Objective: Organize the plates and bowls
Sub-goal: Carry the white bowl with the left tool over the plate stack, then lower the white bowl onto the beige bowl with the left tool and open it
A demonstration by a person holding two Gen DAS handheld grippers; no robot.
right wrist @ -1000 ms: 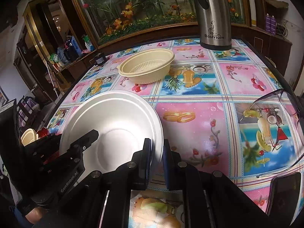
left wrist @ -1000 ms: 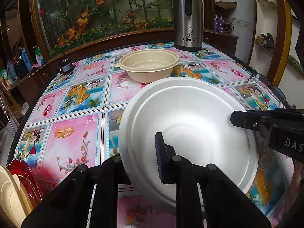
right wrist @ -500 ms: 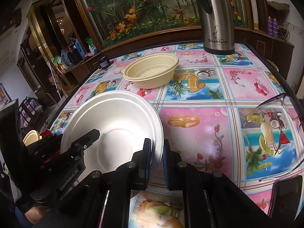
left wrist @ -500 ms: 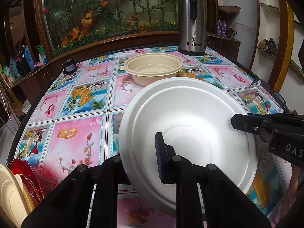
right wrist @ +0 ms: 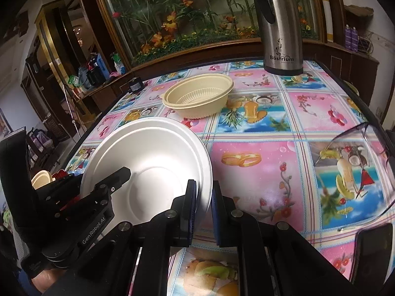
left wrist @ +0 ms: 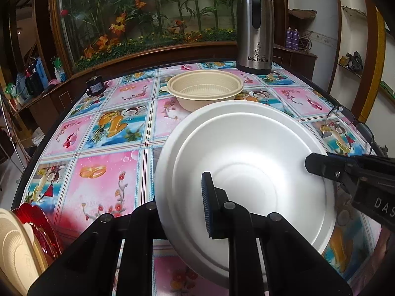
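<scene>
A white foam plate (left wrist: 246,162) is held tilted above the table between both grippers. My left gripper (left wrist: 197,204) is shut on its near rim, one pad inside the dish and the other hidden under it. My right gripper (right wrist: 204,197) is shut on the plate's (right wrist: 153,157) right rim, and its fingertip (left wrist: 318,165) shows at the plate's right edge in the left wrist view. In the right wrist view the left gripper (right wrist: 118,175) reaches in from the left. A beige plastic bowl (left wrist: 205,88) (right wrist: 197,96) stands upright on the table beyond the plate.
A steel thermos (left wrist: 255,24) (right wrist: 281,24) stands at the far edge. Eyeglasses (left wrist: 350,123) (right wrist: 358,135) lie at the right, a dark phone (right wrist: 372,254) near the right front. A red plate (left wrist: 37,227) and beige plates (left wrist: 12,246) stand at the lower left. A small black object (left wrist: 95,86) sits far left.
</scene>
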